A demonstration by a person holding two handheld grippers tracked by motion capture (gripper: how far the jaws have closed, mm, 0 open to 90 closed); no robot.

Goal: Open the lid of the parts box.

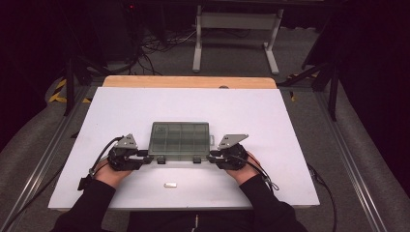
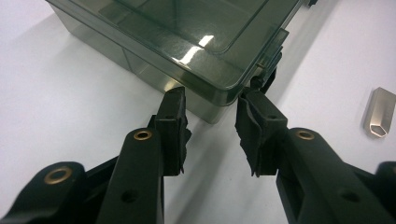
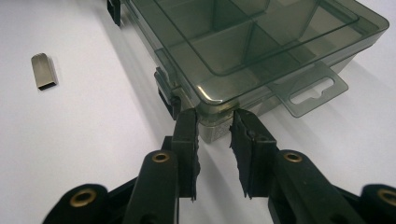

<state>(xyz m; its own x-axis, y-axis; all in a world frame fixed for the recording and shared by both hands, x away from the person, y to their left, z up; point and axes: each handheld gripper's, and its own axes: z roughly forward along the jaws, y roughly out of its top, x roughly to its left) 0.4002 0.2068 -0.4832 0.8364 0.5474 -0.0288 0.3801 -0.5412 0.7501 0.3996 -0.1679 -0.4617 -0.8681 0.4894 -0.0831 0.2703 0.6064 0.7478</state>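
Note:
A smoky see-through compartment box lies lid-down-closed in the middle of the white table, its dividers showing through the lid. My left gripper is at its near left corner; in the left gripper view the jaws pinch that corner of the box. My right gripper is at the near right corner, and in the right gripper view it closes on the corner of the box, just beside a black latch.
A small silver metal piece lies on the white board in front of the box, between my hands. A clear hang tab juts from the box's right end. Beyond the table stand a white frame and cables.

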